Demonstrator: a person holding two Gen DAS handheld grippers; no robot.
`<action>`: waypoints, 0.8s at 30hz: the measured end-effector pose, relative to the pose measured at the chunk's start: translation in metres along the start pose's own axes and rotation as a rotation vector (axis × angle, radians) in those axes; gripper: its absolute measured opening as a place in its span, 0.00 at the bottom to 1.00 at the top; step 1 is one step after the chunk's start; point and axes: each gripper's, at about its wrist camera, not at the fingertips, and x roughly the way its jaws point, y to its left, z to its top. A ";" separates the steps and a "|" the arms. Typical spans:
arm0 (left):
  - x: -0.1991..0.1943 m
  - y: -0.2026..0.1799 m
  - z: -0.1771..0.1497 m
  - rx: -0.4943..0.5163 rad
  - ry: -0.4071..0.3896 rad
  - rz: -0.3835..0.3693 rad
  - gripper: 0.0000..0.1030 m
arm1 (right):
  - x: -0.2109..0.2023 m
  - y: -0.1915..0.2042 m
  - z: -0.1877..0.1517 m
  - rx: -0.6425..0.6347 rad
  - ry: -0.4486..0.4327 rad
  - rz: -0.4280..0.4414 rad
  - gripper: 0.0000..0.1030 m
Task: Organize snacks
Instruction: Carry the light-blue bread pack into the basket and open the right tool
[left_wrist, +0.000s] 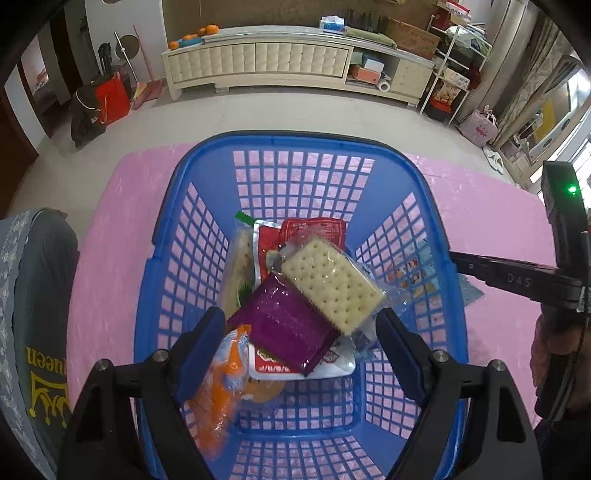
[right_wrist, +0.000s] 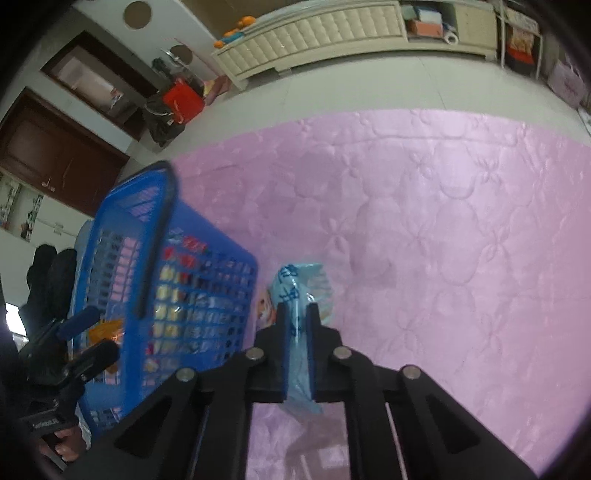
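A blue plastic basket (left_wrist: 436, 221) stands on the pink quilted surface (left_wrist: 110, 258). Inside lie a cracker pack (left_wrist: 328, 284), a purple packet (left_wrist: 284, 325), red packets (left_wrist: 314, 227), a white-and-red pack (left_wrist: 266, 363) and an orange snack bag (left_wrist: 221, 373). My left gripper (left_wrist: 299, 328) is open above the basket, empty. My right gripper (right_wrist: 298, 314) is shut on a light blue snack packet (right_wrist: 297, 284), held just right of the basket (right_wrist: 207, 295). That packet shows through the basket's wall in the left wrist view (left_wrist: 417, 269).
The pink surface (right_wrist: 461, 240) stretches to the right of the basket. A cream cabinet (left_wrist: 258, 59) stands across the tiled floor, with a red bag (left_wrist: 110, 99) to its left and shelves (left_wrist: 454, 74) to its right. The person's sleeve (left_wrist: 33, 314) is at the left.
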 end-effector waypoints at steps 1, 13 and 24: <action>-0.003 -0.001 -0.002 0.000 -0.005 -0.004 0.80 | -0.006 0.002 -0.003 -0.011 -0.011 -0.010 0.10; -0.060 -0.008 -0.017 -0.003 -0.097 -0.030 0.80 | -0.087 0.026 -0.014 -0.062 -0.122 -0.018 0.09; -0.103 -0.004 -0.032 0.015 -0.162 -0.032 0.80 | -0.118 0.099 -0.017 -0.173 -0.184 0.049 0.09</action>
